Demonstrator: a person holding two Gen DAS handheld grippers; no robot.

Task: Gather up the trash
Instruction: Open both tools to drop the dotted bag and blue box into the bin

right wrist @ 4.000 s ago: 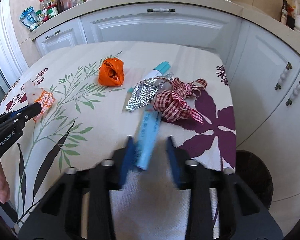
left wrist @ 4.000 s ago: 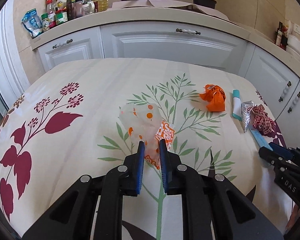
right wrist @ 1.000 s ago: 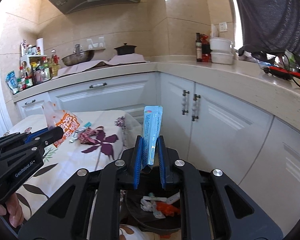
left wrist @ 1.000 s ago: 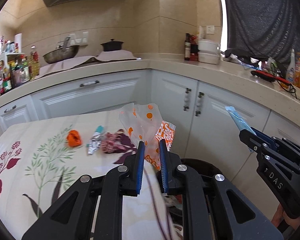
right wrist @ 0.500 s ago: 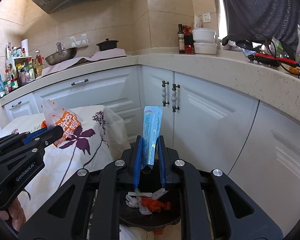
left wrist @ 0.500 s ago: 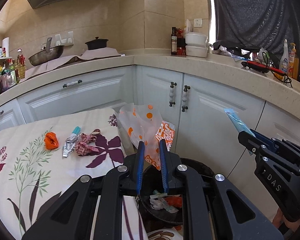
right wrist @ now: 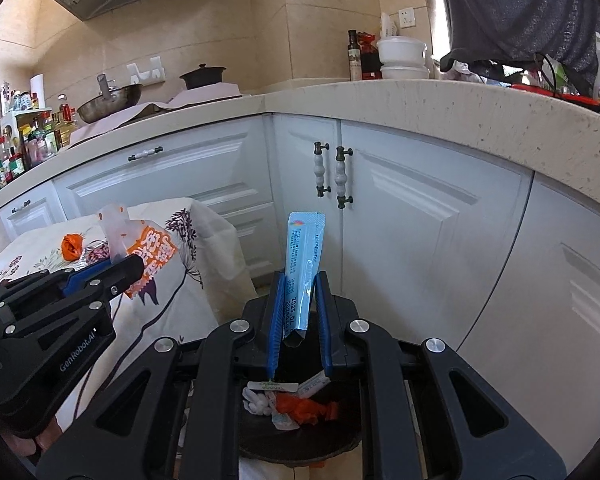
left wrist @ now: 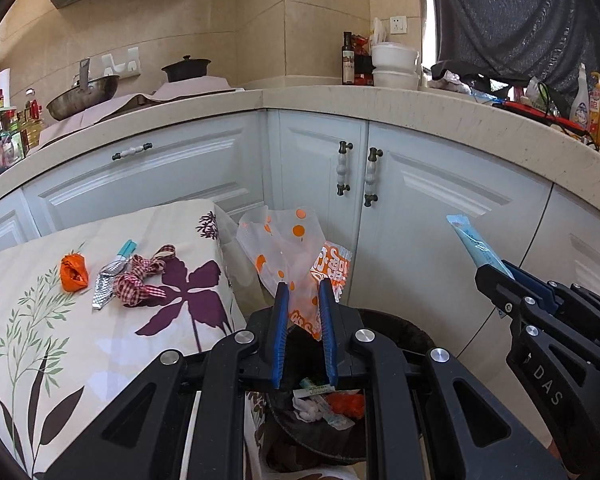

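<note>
1. Both grippers had sunk since a second before, bringing the dark bin point(right wrist: 300, 440) lower centre.
2. Left gripper point(left wrist: 303, 300) was clamped on an orange-dotted wrapper point(left wrist: 296, 256); right gripper point(right wrist: 298, 292) pinched a blue sachet point(right wrist: 302, 264).
3. At left, a floral-clothed table point(left wrist: 60, 340) held an orange scrap point(left wrist: 74, 273) and checked ribbon point(left wrist: 140, 280); white cabinets point(left wrist: 420, 200) stood behind.

The trash bin point(left wrist: 404, 332) stands on the floor at the bench's point(left wrist: 100, 344) right end, before the corner cabinets point(left wrist: 320, 168). Scraps point(left wrist: 324, 400) lie in the bin. On the bench, left of the bin, a crumpled wrapper point(left wrist: 74, 272), foil piece point(left wrist: 106, 280) and ribbon point(left wrist: 140, 276) lie together.
</note>
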